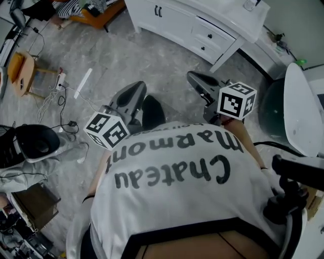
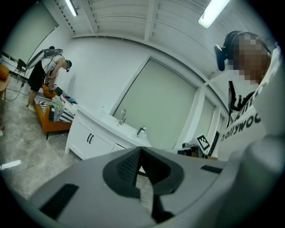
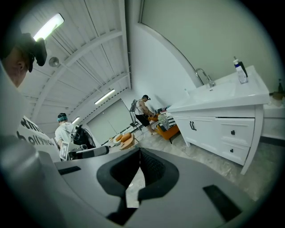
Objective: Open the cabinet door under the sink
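Observation:
The white sink cabinet [image 1: 172, 23] stands across the grey floor, well ahead of both grippers. Its door under the sink is closed, and a pair of black handles [image 1: 158, 11] marks it. The left gripper view shows the same handles [image 2: 90, 138] below the faucets, and the right gripper view shows them [image 3: 193, 126] left of the drawers. My left gripper [image 1: 134, 90] is shut and holds nothing, its tips [image 2: 140, 149] meeting. My right gripper [image 1: 195, 77] is also shut and empty [image 3: 139, 151]. Both hang in the air close to my chest, far from the cabinet.
An orange bench [image 1: 98, 15] stands left of the cabinet, with another person [image 2: 44, 71] bent over it. Cables and a power strip [image 1: 61, 81] lie on the floor at the left, near a wooden chair [image 1: 23, 71]. A white chair back [image 1: 304, 111] is at the right.

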Available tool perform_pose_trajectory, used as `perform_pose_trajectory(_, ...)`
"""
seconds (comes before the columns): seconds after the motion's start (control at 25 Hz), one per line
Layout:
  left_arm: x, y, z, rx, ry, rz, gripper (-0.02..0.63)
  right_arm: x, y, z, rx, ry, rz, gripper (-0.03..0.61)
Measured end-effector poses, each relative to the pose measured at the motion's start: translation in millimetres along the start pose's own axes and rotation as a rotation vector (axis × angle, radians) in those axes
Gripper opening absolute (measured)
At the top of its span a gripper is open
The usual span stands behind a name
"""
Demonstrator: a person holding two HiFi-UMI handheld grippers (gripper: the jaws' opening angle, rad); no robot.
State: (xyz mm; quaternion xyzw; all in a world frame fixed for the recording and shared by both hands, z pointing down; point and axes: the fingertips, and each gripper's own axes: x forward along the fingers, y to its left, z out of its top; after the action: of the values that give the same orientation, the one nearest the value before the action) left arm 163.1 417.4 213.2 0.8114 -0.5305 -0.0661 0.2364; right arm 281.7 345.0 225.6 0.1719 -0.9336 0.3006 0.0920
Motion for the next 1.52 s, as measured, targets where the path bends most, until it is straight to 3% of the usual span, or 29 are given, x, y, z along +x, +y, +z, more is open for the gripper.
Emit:
perform_pose_trajectory(0.16, 18.0, 17.6, 10.6, -0.031, 0.000, -0.026, 0.008, 10.3, -10.4, 5.6, 0.022, 0.006, -0.026, 0.011)
perform_pose_trajectory(0.44, 62.5, 52.0, 46.7, 0.020, 0.020, -0.090, 0.008, 50.4, -31.9, 32.9, 0.051, 0.001, -0.047, 0.011)
perform_pose_trajectory(0.68, 84.4, 102.3, 82.9, -0.021, 0.037, -0.080, 0.008, 99.4, -45.0, 68.2, 0.061, -0.004, -0.055, 0.012)
perform_pose_trajectory(1.52, 124.9, 233.2, 155.3, 0.000, 0.023, -0.124, 0.008, 229.9, -75.9, 137.6, 0.031, -0.036, -0.092, 0.012)
